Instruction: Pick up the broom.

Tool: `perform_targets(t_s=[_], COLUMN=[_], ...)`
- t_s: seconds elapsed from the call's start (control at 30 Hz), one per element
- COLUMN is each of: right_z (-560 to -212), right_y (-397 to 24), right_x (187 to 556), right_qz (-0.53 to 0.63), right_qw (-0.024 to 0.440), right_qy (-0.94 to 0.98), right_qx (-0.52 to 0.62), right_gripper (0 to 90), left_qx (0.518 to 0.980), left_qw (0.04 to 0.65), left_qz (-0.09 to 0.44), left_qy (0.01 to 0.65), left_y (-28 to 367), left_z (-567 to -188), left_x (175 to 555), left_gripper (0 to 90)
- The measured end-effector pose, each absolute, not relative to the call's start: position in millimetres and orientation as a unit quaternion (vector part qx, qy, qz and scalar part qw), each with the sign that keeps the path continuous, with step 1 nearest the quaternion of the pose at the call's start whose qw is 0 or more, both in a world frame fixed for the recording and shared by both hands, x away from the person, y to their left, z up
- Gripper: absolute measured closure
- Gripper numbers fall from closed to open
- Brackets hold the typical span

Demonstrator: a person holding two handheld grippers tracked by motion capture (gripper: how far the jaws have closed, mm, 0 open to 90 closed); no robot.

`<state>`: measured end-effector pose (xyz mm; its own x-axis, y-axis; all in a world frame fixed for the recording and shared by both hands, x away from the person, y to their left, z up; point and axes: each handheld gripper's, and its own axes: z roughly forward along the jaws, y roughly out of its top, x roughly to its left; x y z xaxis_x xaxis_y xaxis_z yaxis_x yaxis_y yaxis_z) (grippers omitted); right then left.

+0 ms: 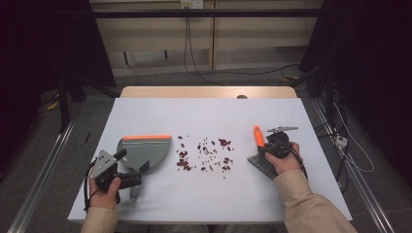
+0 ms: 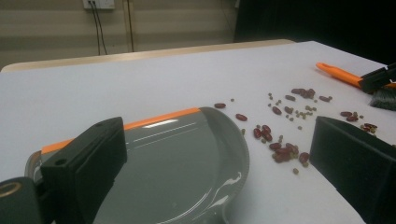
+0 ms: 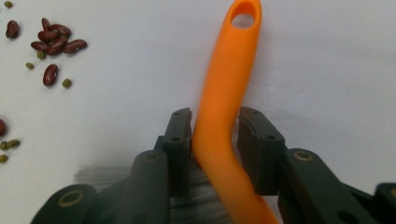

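White table [image 1: 204, 194], pale wood strip along its far edge; dim room behind, cables hanging down the back wall.

Hard to make out: brush bristles [image 1: 262, 165], a dark blurred patch largely under the right hand [image 1: 284, 162]; in the right gripper view they are a grey smear beneath the fingers. Dustpan handle, covered by the left gripper [image 1: 121, 177] in the high view and cut off by the frame's lower edge in the left gripper view. Small green beans, mere specks from above.

Item 1, brush [image 3: 224, 93]: orange handle, hanging hole at its tip, lying toward the table's right edge, tip pointing at the far edge. Right gripper [image 3: 215, 144]: fingers narrow, set on either side of the handle, one pad against it, the other close; full pinch not certain.

Item 2, dustpan [image 1: 143, 150]: grey, orange lip, near the left edge, mouth toward the far edge. Left gripper fingers stand wide over the pan, gripping nothing.

Item 3, red beans [image 1: 206, 155]: scattered mid-table between pan and brush.

Pose: both forearms enter from the near edge, sleeves beige, wrists low.
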<state>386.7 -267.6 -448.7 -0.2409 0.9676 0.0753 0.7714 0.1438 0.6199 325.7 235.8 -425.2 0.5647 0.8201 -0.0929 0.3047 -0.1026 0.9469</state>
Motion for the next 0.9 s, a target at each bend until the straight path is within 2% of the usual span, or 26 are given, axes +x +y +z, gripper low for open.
perform_targets(t_s=[0.2, 0.43, 0.9], right_z=[-450.3, -451.5, -451.1], right_y=[-263.5, -267.8, -264.9], right_x=[385.4, 389.0, 388.5], right_qz=[0.270, 0.280, 0.276], right_qw=[0.187, 0.164, 0.168], right_qy=[0.745, 0.726, 0.713], right_qx=[0.580, 0.606, 0.622], right_gripper=[63.8, 67.1, 67.9], left_qx=[0.704, 0.707, 0.703], left_qw=[0.536, 0.534, 0.538], left_qz=[0.240, 0.241, 0.244], left_qy=[0.400, 0.396, 0.395], left_y=[235.4, 233.6, 232.2], left_z=[-424.9, -424.6, -420.6], left_x=[325.7, 325.4, 325.1], left_gripper=[3.9, 3.9, 4.0])
